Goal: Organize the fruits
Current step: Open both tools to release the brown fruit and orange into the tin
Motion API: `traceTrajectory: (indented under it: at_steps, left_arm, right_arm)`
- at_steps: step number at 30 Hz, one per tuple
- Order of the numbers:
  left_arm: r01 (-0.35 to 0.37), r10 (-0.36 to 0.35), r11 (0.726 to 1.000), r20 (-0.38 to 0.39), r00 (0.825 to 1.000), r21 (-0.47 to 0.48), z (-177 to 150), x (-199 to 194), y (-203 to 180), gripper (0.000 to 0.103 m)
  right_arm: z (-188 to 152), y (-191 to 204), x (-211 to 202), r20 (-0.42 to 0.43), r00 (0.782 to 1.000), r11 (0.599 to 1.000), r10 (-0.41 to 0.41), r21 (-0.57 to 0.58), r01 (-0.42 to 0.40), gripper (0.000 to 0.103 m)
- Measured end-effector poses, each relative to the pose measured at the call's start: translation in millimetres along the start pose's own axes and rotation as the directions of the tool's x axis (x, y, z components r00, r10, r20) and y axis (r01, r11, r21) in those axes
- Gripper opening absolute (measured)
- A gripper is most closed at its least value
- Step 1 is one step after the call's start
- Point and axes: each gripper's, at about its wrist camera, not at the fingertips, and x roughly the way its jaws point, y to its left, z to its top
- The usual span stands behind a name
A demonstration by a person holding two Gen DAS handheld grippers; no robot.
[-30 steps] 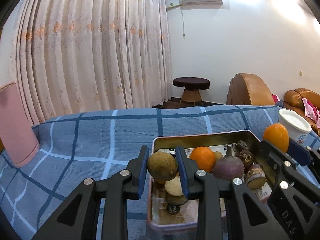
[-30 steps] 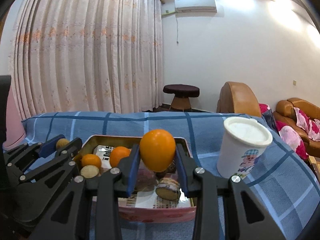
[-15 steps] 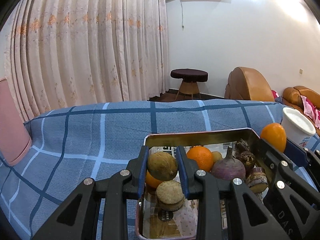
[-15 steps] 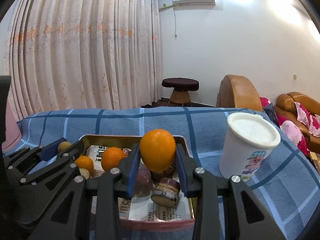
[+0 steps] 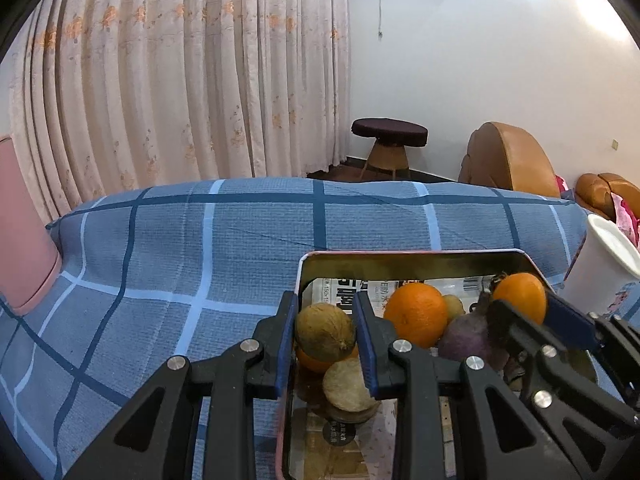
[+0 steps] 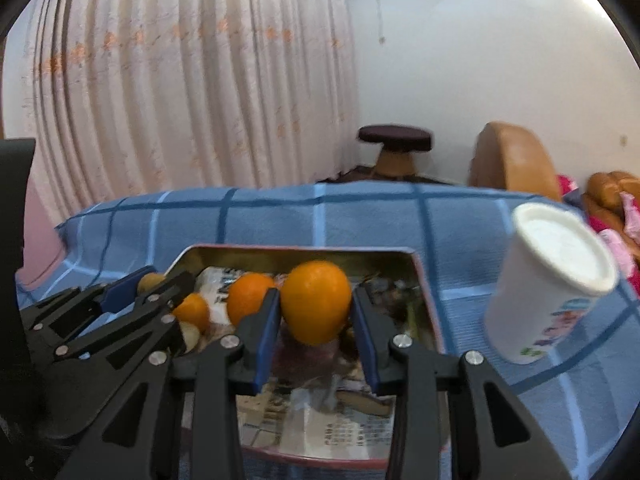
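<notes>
My left gripper (image 5: 325, 338) is shut on a brown kiwi (image 5: 325, 333) and holds it over the left end of a metal tray (image 5: 400, 258). My right gripper (image 6: 316, 314) is shut on an orange (image 6: 316, 307) above the tray (image 6: 304, 249). The right gripper also shows in the left wrist view (image 5: 532, 312), and the left gripper in the right wrist view (image 6: 156, 286). The tray holds oranges (image 5: 416, 314), a purple fruit (image 5: 466, 336), a round tan fruit (image 5: 346, 386) and other pieces on printed paper.
The tray sits on a blue checked cloth (image 5: 200, 272). A white cup (image 6: 548, 284) stands to the tray's right. A pink object (image 5: 20, 232) stands at the far left. Curtains, a stool (image 5: 390, 142) and sofas lie beyond.
Both grippers have dropped lower and further over the tray with their fruit still held. The right wrist view is blurred from motion.
</notes>
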Motion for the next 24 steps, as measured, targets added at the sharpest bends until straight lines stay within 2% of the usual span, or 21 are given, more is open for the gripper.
traceTrajectory:
  at_steps: [3,5,7,9,10,12,15,19,21,24]
  left_arm:
    - [0.007,-0.007,1.000,0.012,1.000,-0.003,-0.8,-4.3,1.3,0.031]
    - [0.003,-0.003,1.000,0.020,1.000,0.003,-1.9,-8.0,1.6,0.041]
    - [-0.012,0.013,1.000,0.029,1.000,-0.016,-2.4,-11.7,4.4,0.065]
    - [0.000,0.002,0.999,0.041,0.999,-0.051,-1.7,-15.4,11.9,0.078]
    - [0.013,-0.010,0.998,0.043,0.999,-0.064,-1.6,-16.5,14.3,0.081]
    - [0.053,-0.049,0.995,0.039,0.998,-0.085,-1.5,-18.7,17.5,0.081]
    - [0.043,-0.041,0.998,0.039,0.998,-0.052,-3.8,-22.1,10.3,0.082]
    - [-0.014,0.012,1.000,0.068,0.998,0.027,-8.7,-26.4,-0.8,0.082]
    - [-0.028,0.025,0.999,0.074,0.997,0.047,-9.3,-27.0,-3.4,0.083]
    - [-0.029,0.026,0.999,0.074,0.997,0.037,-9.4,-26.8,-1.8,0.083]
  right_arm:
    - [-0.6,-3.6,-0.5,-0.001,0.999,0.999,0.039,0.020,-0.039,0.048]
    - [-1.1,-7.5,-3.6,0.011,0.998,0.997,0.060,0.039,-0.061,0.053]
    - [-1.7,-10.9,-7.3,0.031,0.997,0.996,0.068,0.060,-0.070,0.055]
    - [-2.1,-16.7,-10.4,0.049,0.995,0.993,0.083,0.085,-0.087,0.067]
    - [-2.9,-21.2,-13.9,0.064,0.994,0.990,0.087,0.105,-0.093,0.072]
    - [-4.3,-28.4,-19.9,0.095,0.989,0.981,0.117,0.144,-0.130,0.085]
    - [-5.5,-33.1,-27.4,0.126,0.980,0.968,0.151,0.184,-0.173,0.086]
    - [-6.6,-31.3,-35.8,0.156,0.979,0.972,0.129,0.178,-0.156,0.086]
    - [-6.7,-29.7,-38.5,0.165,0.982,0.977,0.093,0.176,-0.122,0.086]
    - [-4.1,-35.7,-48.6,0.214,0.976,0.979,-0.044,0.201,0.000,0.086]
